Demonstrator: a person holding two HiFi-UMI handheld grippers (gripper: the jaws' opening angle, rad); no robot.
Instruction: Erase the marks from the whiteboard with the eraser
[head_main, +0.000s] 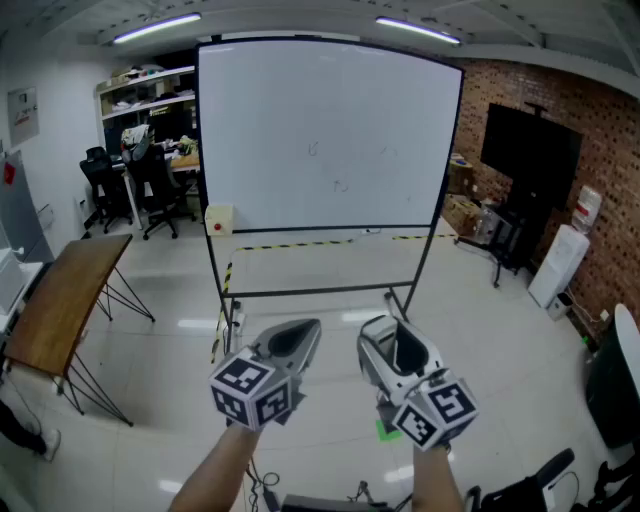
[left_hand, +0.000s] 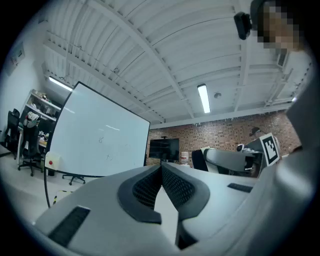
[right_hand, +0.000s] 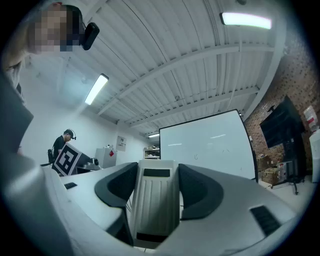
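Observation:
The whiteboard (head_main: 325, 135) stands upright on a black wheeled frame a few steps ahead of me. Faint small marks (head_main: 340, 185) sit near its middle, and they also show in the left gripper view as marks (left_hand: 101, 140). Both grippers are held low, well short of the board. My left gripper (head_main: 300, 337) is shut with its pads (left_hand: 150, 187) meeting and nothing between them. My right gripper (head_main: 393, 347) is shut on the eraser (right_hand: 156, 200), a pale ribbed block with dark slots that fills the gap between the jaws.
A wooden folding table (head_main: 60, 300) stands at the left, with office chairs (head_main: 135, 185) and shelves behind it. A black screen (head_main: 530, 150) hangs on the brick wall at the right, above a white appliance (head_main: 560, 262). Yellow-black tape (head_main: 300, 243) crosses the floor under the board.

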